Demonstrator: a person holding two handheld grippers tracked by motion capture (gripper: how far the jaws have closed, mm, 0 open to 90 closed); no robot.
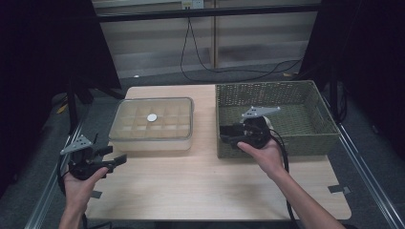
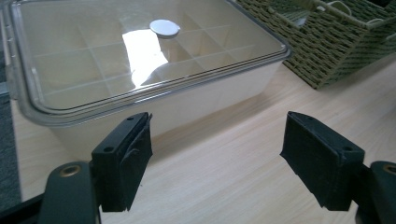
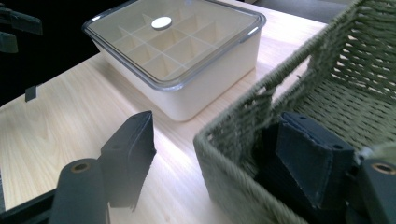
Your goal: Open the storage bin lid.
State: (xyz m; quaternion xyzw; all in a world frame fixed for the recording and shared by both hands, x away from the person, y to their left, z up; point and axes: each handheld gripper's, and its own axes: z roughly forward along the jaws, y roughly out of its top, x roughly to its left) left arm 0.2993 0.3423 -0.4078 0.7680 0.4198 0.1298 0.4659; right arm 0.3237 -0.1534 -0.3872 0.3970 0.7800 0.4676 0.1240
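Note:
A cream box with a clear lid stands at the table's centre left, divided into several compartments, with a white round knob on the lid. To its right is a green wicker basket. My left gripper hovers at the table's front left and points toward the box. Its jaws are open with nothing between them. My right gripper is at the basket's front left corner, open. It straddles the basket wall, one jaw outside over the table and one inside, and the outer jaw stands clear of the wall.
The wooden table has bare surface in front of the box and basket. Metal rails run along both table sides. Black cables lie on the floor behind. Small dark tape pieces mark the table edges.

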